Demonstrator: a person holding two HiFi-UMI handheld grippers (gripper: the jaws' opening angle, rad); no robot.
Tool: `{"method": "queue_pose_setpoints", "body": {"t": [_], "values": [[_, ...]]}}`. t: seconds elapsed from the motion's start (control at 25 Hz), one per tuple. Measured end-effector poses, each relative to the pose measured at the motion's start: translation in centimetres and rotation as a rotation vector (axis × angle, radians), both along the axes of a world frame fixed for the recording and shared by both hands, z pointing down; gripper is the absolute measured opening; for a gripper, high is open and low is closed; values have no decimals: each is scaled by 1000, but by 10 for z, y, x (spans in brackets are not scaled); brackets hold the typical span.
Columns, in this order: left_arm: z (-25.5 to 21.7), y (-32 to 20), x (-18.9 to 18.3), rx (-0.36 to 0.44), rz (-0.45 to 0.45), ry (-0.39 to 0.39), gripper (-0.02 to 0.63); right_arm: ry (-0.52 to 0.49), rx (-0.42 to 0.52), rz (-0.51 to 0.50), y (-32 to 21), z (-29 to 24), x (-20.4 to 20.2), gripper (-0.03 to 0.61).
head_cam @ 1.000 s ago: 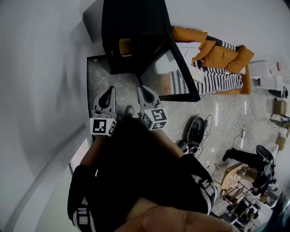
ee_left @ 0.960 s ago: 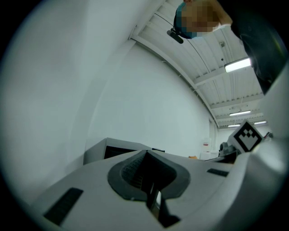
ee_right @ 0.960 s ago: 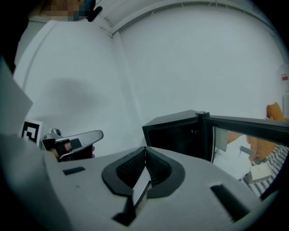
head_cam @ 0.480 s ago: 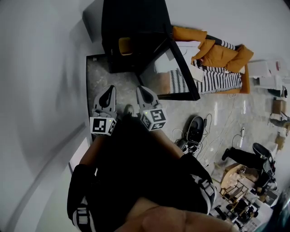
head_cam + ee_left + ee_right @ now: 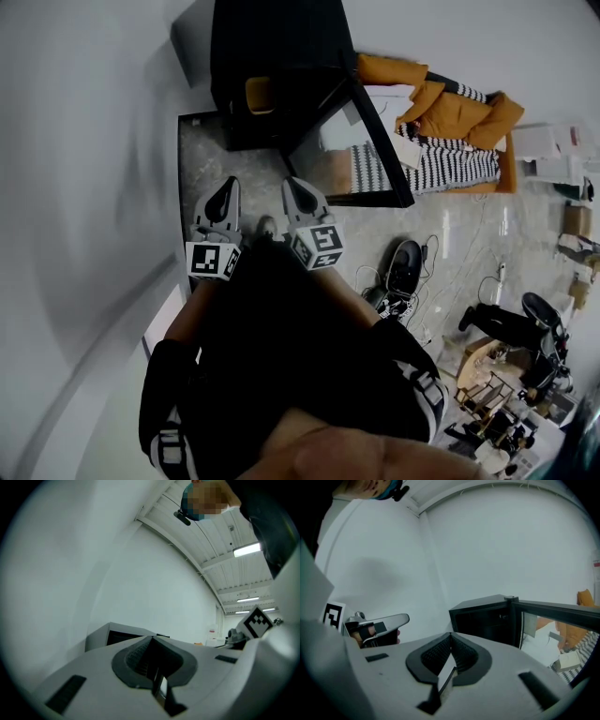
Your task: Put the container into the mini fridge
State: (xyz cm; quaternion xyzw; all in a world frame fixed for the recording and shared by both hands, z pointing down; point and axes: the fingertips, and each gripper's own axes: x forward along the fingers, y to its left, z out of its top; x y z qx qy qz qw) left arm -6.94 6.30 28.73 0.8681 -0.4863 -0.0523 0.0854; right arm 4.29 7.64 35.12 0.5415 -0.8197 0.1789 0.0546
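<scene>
You are holding the left gripper and right gripper side by side, both with jaws pressed together on nothing. Just ahead, speckled floor is lying open up to the mini fridge. Its door is standing wide open on your right, and the white wall is closing in on the left. The orange-yellow container is sitting inside the fridge's opening. A shoe is lying well apart, rightward.
</scene>
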Motion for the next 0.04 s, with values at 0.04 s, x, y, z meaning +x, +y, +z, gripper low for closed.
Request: {"method": "queue_pose_setpoints", "body": {"t": [0.04], "values": [[0,0,-1,0,0,1,5,0,1,1,-1,0,0,2]]}}
